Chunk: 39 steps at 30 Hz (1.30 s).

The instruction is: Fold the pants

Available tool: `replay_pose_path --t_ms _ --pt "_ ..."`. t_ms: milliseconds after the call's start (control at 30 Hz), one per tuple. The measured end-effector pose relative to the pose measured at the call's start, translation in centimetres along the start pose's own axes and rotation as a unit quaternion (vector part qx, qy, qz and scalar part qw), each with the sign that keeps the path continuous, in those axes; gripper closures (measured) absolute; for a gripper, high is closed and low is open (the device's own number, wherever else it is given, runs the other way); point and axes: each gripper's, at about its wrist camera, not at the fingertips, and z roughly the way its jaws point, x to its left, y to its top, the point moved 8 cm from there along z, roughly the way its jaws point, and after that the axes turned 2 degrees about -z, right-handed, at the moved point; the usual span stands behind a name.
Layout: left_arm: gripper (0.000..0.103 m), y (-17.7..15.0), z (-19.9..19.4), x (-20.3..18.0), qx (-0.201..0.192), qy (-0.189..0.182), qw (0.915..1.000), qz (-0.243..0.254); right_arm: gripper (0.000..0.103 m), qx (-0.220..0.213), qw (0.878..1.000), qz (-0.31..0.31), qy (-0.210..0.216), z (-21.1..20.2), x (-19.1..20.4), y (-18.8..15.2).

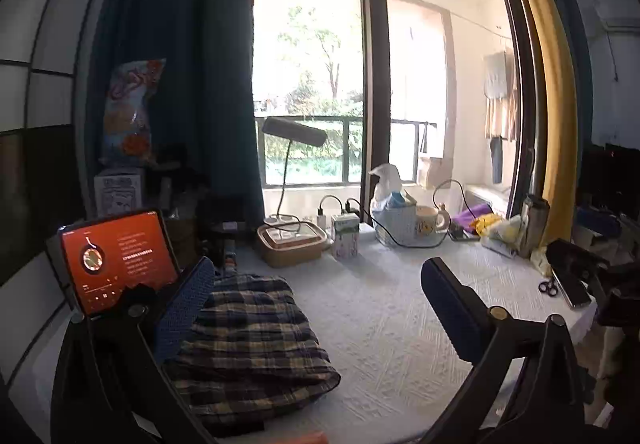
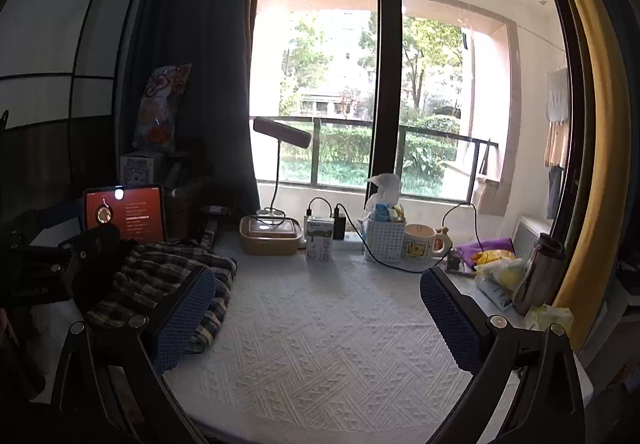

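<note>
- The pants, plaid, lie in a compact folded bundle on the white cloth, at about 8 o'clock in the left wrist view and 9 o'clock in the right wrist view.
- Left gripper: jaws spread wide; the near pad stands in front of the bundle's edge, and whether it touches the fabric I cannot tell. Nothing is pinched.
- Right gripper: jaws spread to their widest, only bare cloth between them, the pants off by the near-side finger.
- Step, as I judge it: the folding looks finished or close to it, with both claws let go and standing clear above the table.
- Next move, if any: check the bundle for a loose edge, tidy it, or leave it.
- The tablet at 9 o'clock sits just behind the pants, so any reach there needs care.
</note>
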Motion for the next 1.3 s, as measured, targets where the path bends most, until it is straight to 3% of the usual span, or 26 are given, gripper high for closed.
replay_pose_path --t_ms 367,1300 --pt "0.001 0.7 -1.5 1.2 -0.031 0.001 0.9993 -0.022 0.000 -0.021 1.000 -0.003 -0.006 -1.4 0.5 1.0" --pt "0.001 0.0 -1.5 1.6 -0.026 0.022 0.9992 -0.021 0.000 0.012 1.000 0.000 0.005 0.1 1.2 -1.3"
